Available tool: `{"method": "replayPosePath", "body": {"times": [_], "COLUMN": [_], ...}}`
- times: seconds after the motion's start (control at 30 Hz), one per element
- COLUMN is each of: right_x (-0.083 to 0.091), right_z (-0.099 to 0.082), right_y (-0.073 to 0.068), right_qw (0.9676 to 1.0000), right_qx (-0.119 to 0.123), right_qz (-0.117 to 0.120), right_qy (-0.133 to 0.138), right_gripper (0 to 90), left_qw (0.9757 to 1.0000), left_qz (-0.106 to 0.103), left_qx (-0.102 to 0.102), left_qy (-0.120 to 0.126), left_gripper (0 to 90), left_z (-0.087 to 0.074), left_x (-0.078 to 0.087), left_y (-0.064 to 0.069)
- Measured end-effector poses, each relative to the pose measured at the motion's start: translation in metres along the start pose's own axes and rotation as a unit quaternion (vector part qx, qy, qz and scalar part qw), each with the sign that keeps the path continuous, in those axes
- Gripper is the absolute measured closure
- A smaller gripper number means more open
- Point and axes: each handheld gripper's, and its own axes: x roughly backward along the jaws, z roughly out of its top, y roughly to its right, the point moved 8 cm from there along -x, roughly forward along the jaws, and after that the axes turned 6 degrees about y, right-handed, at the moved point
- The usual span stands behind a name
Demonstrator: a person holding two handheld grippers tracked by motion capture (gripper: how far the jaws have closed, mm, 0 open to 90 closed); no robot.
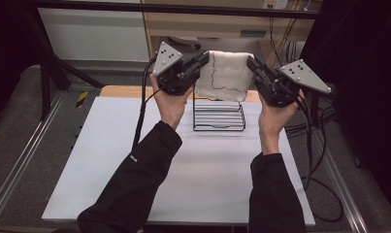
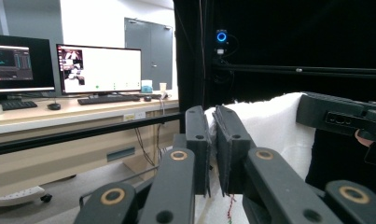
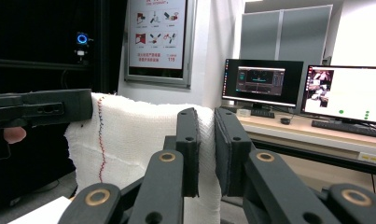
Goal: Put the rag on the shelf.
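Nearest the camera, two dark sleeves rising from the bottom edge across the white table (image 1: 135,160), each hand gripping a tool. Left claw (image 1: 203,59) clamped on the left top corner of the white cloth (image 1: 227,75) — in the left gripper view, jaws nearly together with the cloth's edge (image 2: 212,135) pinched between them. Right claw (image 1: 252,62) pinching the opposite top corner the same way; fabric caught between narrow jaws (image 3: 205,135) in the right gripper view. Cloth stretched between both, held up in the air, hanging as a flat sheet with a red stitched line wandering across it. Just behind and below, a black wire rack (image 1: 219,115) standing on the table, its upright rods under the cloth's lower hem; whether hem and rods touch cannot be told. Farther back, a wooden desk edge and a dark frame.

Judged from here: likely draping over the rack. Risks — hem snagging on a rod and tipping the light rack if lowered or pulled sideways; a corner slipping from so shallow a pinch if the hands pull apart too hard; uneven lowering leaving the cloth bunched or sliding off one side.
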Motion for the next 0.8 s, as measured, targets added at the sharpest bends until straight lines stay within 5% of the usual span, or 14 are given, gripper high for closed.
{"method": "replayPosePath", "body": {"times": [0.8], "right_x": [-0.039], "right_z": [0.017], "right_y": [0.017], "right_qw": [0.9999], "right_qx": [0.0], "right_qz": [-0.009], "right_qy": [0.008], "right_gripper": [80.8], "left_qw": [0.9997], "left_qz": [0.019], "left_qx": [-0.013], "left_qy": [0.0], "left_gripper": [84.0], "left_z": [0.022], "left_x": [-0.03], "left_y": [-0.021]}}
